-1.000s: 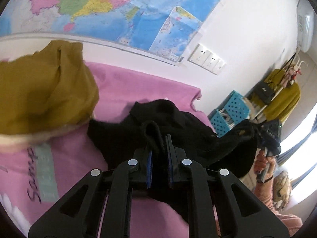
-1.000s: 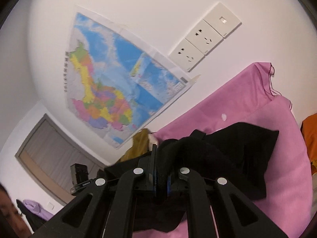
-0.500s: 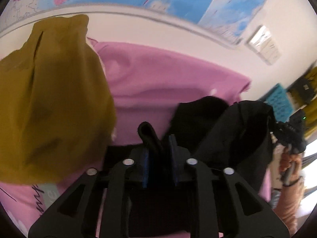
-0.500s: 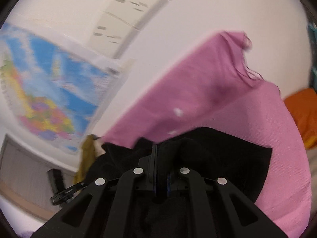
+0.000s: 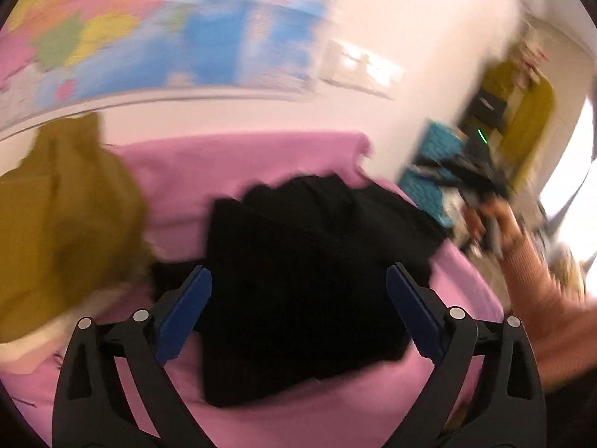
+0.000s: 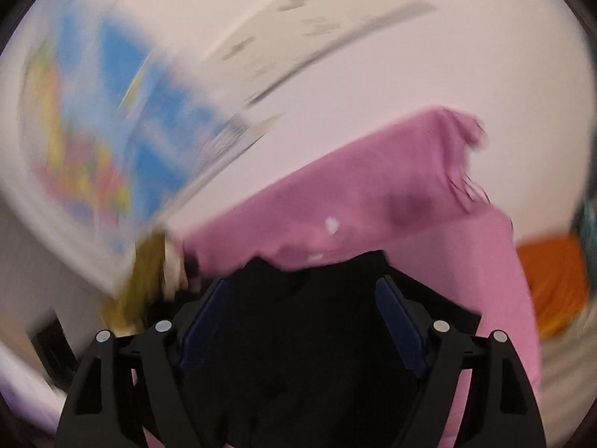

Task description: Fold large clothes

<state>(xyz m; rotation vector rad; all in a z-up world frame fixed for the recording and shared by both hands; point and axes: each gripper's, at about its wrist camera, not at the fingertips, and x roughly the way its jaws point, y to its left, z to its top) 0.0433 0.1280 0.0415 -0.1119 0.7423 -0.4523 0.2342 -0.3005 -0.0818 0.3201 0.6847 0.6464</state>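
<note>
A black garment (image 5: 298, 276) lies bunched and folded over on a pink cloth (image 5: 231, 160) that covers the surface. My left gripper (image 5: 298, 280) is open and empty, its blue pads wide apart just above the garment. My right gripper (image 6: 302, 291) is open too, with the black garment (image 6: 298, 354) lying between and under its fingers. In the left wrist view the right gripper (image 5: 481, 183) and the hand holding it show at the right, beyond the garment's edge. Both views are blurred by motion.
A mustard-yellow garment (image 5: 63, 224) is heaped at the left on the pink cloth. A wall with a map (image 5: 149, 30) and sockets (image 5: 362, 67) stands behind. Turquoise baskets (image 5: 433, 164) and hanging clothes are at the right. An orange item (image 6: 552, 280) lies beyond the pink cloth.
Both grippers were shut on folds of the black garment; now both have opened and let it go. The garment has dropped onto the pink cloth, and both cameras are swinging.
</note>
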